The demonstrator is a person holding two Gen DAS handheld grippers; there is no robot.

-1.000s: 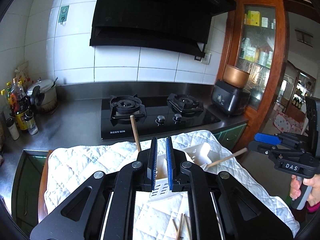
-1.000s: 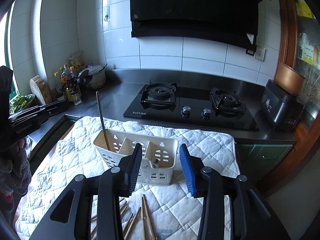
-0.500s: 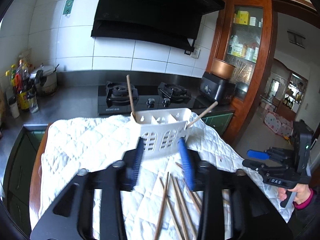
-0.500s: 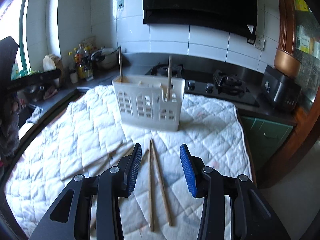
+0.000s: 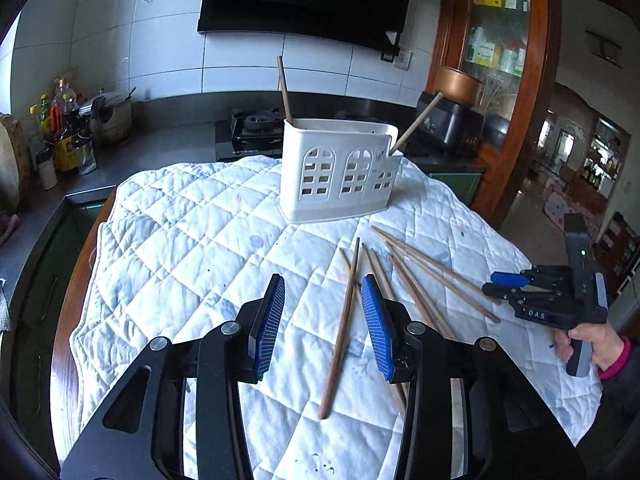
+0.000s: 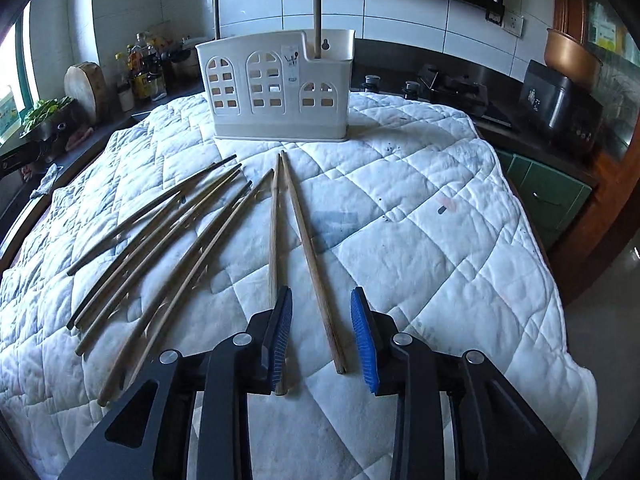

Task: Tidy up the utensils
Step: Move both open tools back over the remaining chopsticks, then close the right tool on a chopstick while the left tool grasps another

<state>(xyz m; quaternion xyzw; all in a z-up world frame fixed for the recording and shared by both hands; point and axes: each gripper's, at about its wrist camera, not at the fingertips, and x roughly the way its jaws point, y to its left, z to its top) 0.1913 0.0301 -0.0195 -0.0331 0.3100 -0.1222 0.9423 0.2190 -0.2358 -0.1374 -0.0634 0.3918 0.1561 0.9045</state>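
Now, from the left wrist view, the left tool (image 5: 322, 320) hovers low over the quilted cloth (image 5: 192, 216) that covers the worktop, its blue pads spread wide and holding nothing; one chopstick (image 5: 342, 332) lies lengthwise in the gap between them, which looks like a deliberate line-up for a pick. The white caddy (image 5: 340, 172) stands upright toward the far edge of the cloth, with two chopsticks already poking out of it, one near each end, so the sorting seems barely begun. More loose chopsticks (image 5: 424, 276) fan out toward the right edge, where the right tool (image 5: 504, 286) is seen low over their ends; from here I cannot tell how its pads stand. Bare cloth to the left gives that side plenty of room. From the right wrist view, the right tool (image 6: 321, 336) is likewise spread and empty, straddling the near end of the right-hand chopstick (image 6: 310, 252) of a pair that points at the caddy (image 6: 280, 88); its partner (image 6: 274, 240) runs under the left pad, close enough that a squeeze might catch both. A spread bundle (image 6: 160, 240) lies further left, several sticks crossing, likely harder to lift singly. The right half of the cloth is open, and the path up to the caddy's rim looks unobstructed, though the cloth's near right corner droops off the worktop.
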